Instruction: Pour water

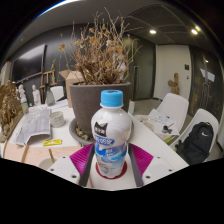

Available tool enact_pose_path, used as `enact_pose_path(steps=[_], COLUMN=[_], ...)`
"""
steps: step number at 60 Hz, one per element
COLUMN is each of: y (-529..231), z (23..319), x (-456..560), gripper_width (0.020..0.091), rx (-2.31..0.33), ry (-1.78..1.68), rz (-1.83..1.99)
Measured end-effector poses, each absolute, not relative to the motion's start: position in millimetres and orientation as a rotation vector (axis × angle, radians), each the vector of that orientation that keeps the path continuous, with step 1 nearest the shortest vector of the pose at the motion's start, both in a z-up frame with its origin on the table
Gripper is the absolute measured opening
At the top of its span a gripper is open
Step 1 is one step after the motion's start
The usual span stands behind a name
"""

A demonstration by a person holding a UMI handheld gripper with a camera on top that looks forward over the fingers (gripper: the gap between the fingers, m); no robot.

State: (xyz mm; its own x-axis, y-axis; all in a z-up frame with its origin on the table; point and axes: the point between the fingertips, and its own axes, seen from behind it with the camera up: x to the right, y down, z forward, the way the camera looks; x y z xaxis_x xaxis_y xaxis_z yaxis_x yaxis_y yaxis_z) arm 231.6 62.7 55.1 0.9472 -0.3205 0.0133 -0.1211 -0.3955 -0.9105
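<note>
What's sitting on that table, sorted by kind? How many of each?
Bottles: 1, white with a blue cap, standing between the gripper fingers
Potted plants: 1, dried stems in a grey pot
Yellow markers: 1
Sheets of paper: 1
Total: 4
Smaller items further back on the table are too unclear to count.

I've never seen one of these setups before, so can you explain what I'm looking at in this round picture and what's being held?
A person is carrying a hand-held gripper, not a robot arm. The camera rides on it and looks forward along its two fingers, whose pink pads show at the bottom. Both press a small bottle with a blue cap and blue label, so it is held. Behind it on the light table stands a big pot of dried plant. Papers lie to one side and a black bag rests on a chair.
</note>
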Motion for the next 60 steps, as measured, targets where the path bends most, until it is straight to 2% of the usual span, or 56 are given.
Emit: enact_pose_path(steps=[2, 3, 4, 6, 10, 22, 38, 47, 60], y=[60.2, 58.4, 55.5, 49.7, 35.1, -28.2, -129.2, -177.5, -220.2], z=[55.8, 58.0, 61.3, 67.3, 82.8, 145.2, 209.7, 229.1, 238.3], x=[230.2, 229.7, 229.2, 228.9, 223.1, 168.8, 57.0, 8.9, -24.8], gripper_width=[0.0836, 0.0872, 0.0837, 0.0819, 0.0865, 0.0851, 0.0855, 0.0854, 0.0854], rx=[-1.991, -1.993, -1.994, -1.997, -2.003, -2.036, -2.104, -2.124, -2.136], ry=[0.322, 0.326, 0.327, 0.336, 0.354, 0.353, 0.357, 0.344, 0.324], rz=[-0.222, -0.223, -0.226, -0.237, -0.256, -0.311, -0.251, -0.244, -0.276])
